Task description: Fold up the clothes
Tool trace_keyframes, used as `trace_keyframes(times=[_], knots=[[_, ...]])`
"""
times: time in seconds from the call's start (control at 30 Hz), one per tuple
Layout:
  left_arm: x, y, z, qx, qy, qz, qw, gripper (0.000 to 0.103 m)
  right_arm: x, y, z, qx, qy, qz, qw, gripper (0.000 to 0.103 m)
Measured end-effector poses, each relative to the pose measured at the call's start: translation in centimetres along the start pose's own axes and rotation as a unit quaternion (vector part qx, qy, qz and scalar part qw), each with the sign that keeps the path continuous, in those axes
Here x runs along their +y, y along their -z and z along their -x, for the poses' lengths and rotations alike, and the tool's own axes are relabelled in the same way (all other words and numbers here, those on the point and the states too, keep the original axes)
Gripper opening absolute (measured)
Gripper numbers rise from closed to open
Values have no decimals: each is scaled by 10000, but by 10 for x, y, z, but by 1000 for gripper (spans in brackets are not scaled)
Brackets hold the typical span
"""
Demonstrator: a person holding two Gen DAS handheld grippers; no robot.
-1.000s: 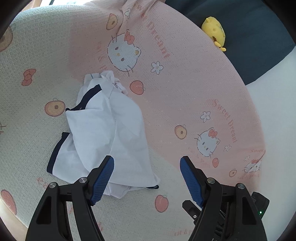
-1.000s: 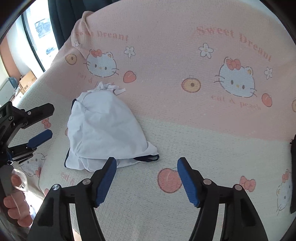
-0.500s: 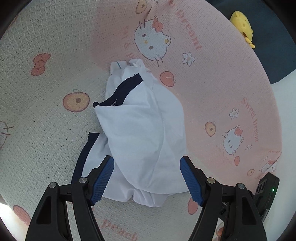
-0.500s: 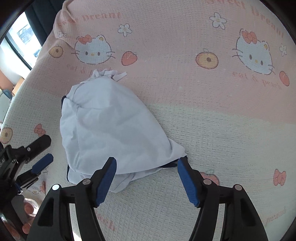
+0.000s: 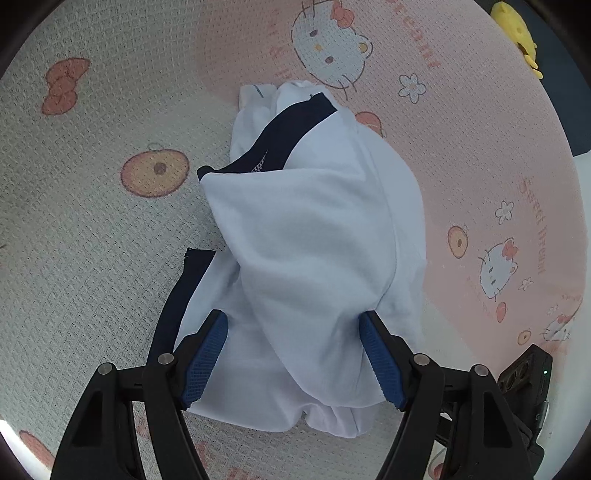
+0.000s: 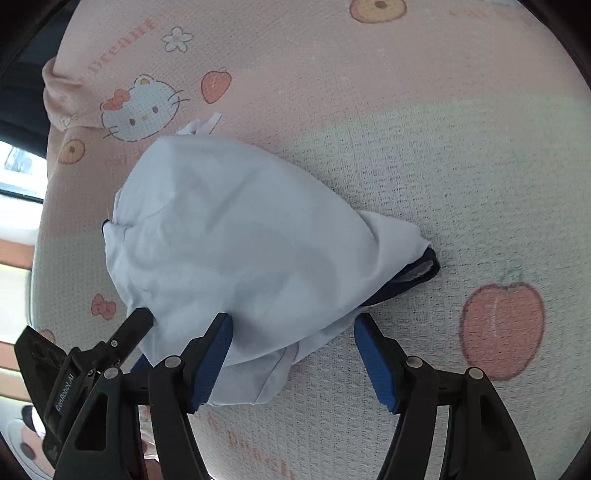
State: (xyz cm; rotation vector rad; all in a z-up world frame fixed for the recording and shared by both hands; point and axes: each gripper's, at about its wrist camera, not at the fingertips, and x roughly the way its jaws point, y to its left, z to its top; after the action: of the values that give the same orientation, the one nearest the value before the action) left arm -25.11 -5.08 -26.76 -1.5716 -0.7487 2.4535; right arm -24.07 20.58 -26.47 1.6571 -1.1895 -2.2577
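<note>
Here the white shirt (image 5: 314, 251) lies in a crumpled heap on the cartoon-print blanket (image 5: 92, 206), its navy trim (image 5: 291, 129) showing at the far end and along one side, with nothing about it squared or flat. The left gripper (image 5: 291, 354) sits low over the near edge with its jaws wide apart, straddling a raised ridge of cloth but pinching nothing; the right gripper (image 6: 295, 358) is just as open at the heap's other near corner, close beside the left one. The risk, as I judge it, is a blind pinch: closing on that bunched ridge could catch several layers at once, so a lift would drag the whole wad instead of opening it out, and the two tools are close enough to knock together. Compared with a second ago, both grippers have dropped in much nearer, so the shirt now fills the view, and the yellow toy (image 5: 517, 33) has slid to the very edge.
</note>
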Motion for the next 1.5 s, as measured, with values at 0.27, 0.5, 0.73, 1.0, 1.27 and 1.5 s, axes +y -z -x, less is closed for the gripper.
trace_keyframes(times=[0.27,0.5,0.73,1.0,1.27,1.5], knots=[[4,6,-8,-165,67,13,9998,72,-18,11,-5,-329,-836,-974,9912,86],[5,12,-15,-98,64,115,9999,73,-25,1,-14,-566,-1506,-1112,9807,86],[6,14,-16,17,23,91,10000,72,5,-11,-22,-818,-746,-521,9925,52],[-21,32,-5,-356,-517,-531,9966,44,46,-1,-9,-1050,225,948,9897,9],[-63,45,16,-546,-619,-1292,9882,16,81,5,15,-1341,968,2175,9619,8],[-83,42,59,-701,107,-1138,9910,14,91,0,70,-1822,1016,2431,9473,7]])
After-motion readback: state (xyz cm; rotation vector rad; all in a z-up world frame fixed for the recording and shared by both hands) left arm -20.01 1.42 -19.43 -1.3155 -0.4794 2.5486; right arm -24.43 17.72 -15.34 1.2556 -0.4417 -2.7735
